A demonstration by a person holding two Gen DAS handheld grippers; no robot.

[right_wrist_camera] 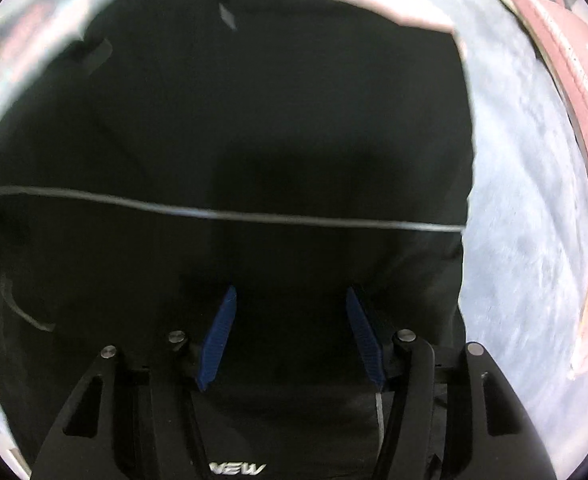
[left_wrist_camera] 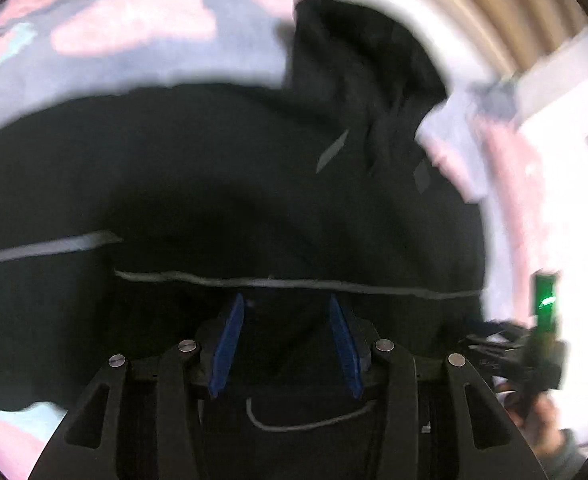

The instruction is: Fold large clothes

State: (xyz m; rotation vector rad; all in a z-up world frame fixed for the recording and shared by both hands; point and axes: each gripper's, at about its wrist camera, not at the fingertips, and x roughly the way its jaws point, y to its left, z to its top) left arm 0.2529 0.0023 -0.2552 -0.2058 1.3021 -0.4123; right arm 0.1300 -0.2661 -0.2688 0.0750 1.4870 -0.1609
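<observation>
Patterned pink-and-grey bedding (left_wrist_camera: pixel 142 28) serves as the work surface; both the left gripper (left_wrist_camera: pixel 286 312) and the right gripper (right_wrist_camera: pixel 292 304) are seen with jaws parted, nothing grasped; beneath them a black garment (left_wrist_camera: pixel 222 168) with a thin grey stripe (right_wrist_camera: pixel 230 214) is spread; its far end is bunched, so folding is judged barely begun.

I see right hand-held gripper (right_wrist_camera: pixel 292 300) spread open | black garment (right_wrist_camera: pixel 254 120) beneath my fingers, thin grey line across | grey surface (right_wrist_camera: pixel 525 220) right
</observation>
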